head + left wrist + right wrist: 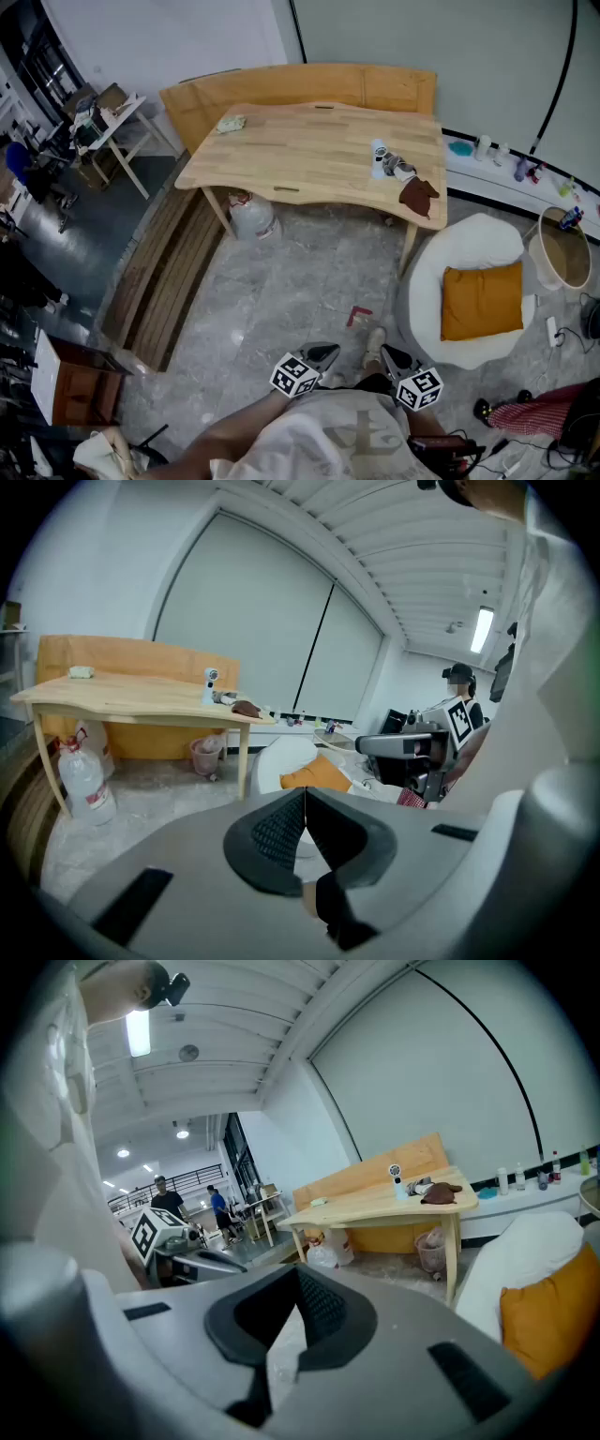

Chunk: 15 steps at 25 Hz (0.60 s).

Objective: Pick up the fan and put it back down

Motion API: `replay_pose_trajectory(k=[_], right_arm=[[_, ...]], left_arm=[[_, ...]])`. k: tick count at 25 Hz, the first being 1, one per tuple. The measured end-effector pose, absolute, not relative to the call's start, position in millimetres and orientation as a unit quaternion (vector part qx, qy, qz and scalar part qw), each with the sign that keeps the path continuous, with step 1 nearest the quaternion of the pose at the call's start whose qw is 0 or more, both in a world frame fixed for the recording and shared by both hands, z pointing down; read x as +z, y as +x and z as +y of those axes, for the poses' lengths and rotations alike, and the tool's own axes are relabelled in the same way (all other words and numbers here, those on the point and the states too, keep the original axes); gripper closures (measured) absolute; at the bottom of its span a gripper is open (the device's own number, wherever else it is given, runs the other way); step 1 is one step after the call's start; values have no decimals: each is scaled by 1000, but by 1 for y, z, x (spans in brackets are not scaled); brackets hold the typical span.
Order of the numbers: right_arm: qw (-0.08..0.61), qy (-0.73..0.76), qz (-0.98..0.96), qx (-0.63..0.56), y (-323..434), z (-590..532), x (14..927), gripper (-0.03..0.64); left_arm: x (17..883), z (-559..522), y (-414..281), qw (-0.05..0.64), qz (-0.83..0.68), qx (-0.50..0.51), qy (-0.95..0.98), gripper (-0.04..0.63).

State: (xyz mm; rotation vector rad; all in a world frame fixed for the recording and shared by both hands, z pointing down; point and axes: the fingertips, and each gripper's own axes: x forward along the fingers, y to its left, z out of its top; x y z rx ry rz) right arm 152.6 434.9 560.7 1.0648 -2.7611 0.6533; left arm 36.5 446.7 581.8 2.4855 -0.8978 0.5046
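Note:
A small white fan (pixel 380 157) stands on the right part of the wooden table (pixel 300 150), beside a brown object (pixel 418 195). It also shows far off in the left gripper view, the fan (pixel 209 684), and in the right gripper view, the fan (pixel 397 1183). Both grippers hover low over the floor close to my body, well away from the table. My left gripper (pixel 323 353) (pixel 305 797) has its jaws together and holds nothing. The right gripper (pixel 392 358) (pixel 298 1279) is likewise shut and holds nothing.
A white round seat with an orange cushion (pixel 481 300) sits right of the table. A water jug (pixel 251 217) stands under the table, a wooden bench (pixel 159 272) runs along the left, and a basket (pixel 562 248) is at far right. People stand far off in the right gripper view.

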Motion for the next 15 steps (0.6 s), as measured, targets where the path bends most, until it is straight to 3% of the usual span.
replay_pose_trajectory(k=[6, 15], right_arm=[[30, 369, -905, 211, 157, 437, 553, 604], [71, 395, -892, 207, 164, 440, 560, 603]], left_arm=[[576, 446, 39, 214, -320, 182, 905, 584], [582, 443, 46, 219, -296, 166, 915, 584]])
